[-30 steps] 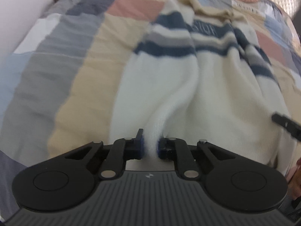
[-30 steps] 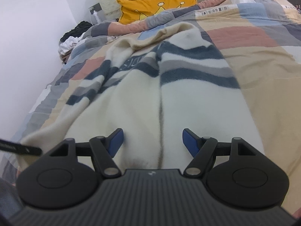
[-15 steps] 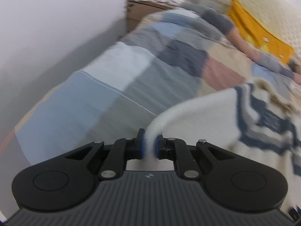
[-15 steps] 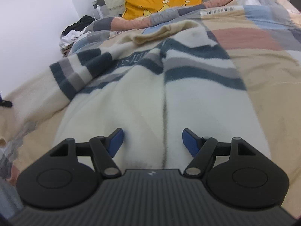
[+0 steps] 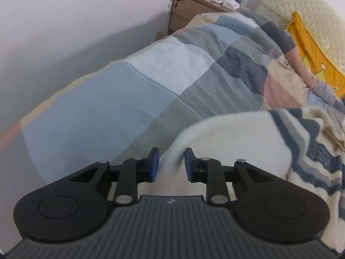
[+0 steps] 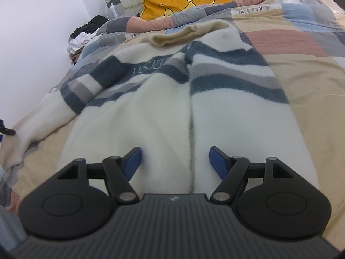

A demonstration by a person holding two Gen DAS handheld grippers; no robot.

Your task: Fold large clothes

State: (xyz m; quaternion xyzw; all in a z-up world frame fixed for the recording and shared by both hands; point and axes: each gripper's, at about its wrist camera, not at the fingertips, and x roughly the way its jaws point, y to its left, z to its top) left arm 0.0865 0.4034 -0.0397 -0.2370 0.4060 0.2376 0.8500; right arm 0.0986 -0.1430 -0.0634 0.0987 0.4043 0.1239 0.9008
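Note:
A cream sweater (image 6: 163,112) with navy and grey stripes lies spread on the patchwork bedspread (image 6: 301,82). Its left sleeve (image 6: 38,116) stretches out toward the bed's left side. In the left wrist view the end of that sleeve (image 5: 215,133) runs between the blue pads of my left gripper (image 5: 171,165). The jaws are opening and the pads no longer pinch the cloth. My right gripper (image 6: 174,161) hovers open over the sweater's lower body, with nothing gripped. A black tip of the left gripper (image 6: 6,130) shows at the left edge of the right wrist view.
A white wall (image 5: 64,32) runs along the bed's left side. A yellow cushion (image 6: 187,0) leans on the quilted headboard (image 5: 291,6). A cardboard box (image 5: 189,8) piled with clothes stands beside the bed's head, with a bottle (image 6: 113,10) near it.
My left gripper carried the sleeve from over the sweater body out to the left, then parted its jaws. The sleeve now lies stretched out. The right gripper stayed put.

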